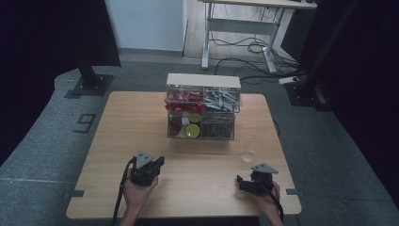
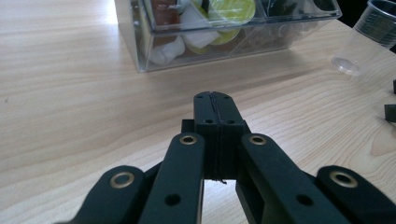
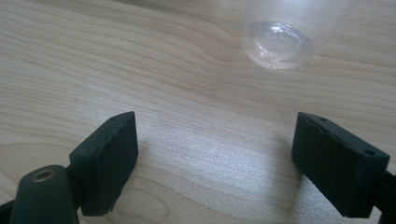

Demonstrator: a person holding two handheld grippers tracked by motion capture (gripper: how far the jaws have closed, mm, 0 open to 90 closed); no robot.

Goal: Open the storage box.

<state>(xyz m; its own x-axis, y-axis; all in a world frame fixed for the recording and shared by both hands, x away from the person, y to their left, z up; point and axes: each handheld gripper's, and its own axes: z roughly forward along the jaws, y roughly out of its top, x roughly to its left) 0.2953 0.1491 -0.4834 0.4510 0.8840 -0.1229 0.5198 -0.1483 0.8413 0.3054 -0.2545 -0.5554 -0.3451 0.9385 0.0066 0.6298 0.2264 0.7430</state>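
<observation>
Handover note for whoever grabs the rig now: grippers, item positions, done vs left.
Left gripper: jaws shut on nothing, held above bare table, pointing toward the clear organiser box.
Right gripper: jaws open and empty, low over the wood just short of the clear plastic cup.
Cup stands upright on the table, right of the box's front, apart from it; looks empty.
Box compartments hold capsules and packets.
Done: nothing visibly moved.
Left: probably grasp the cup, take an item from the box.

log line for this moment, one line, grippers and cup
left gripper: shut, empty, above table | right gripper: open, empty, facing clear cup | cup: upright, untouched | organizer box: mid-table
</observation>
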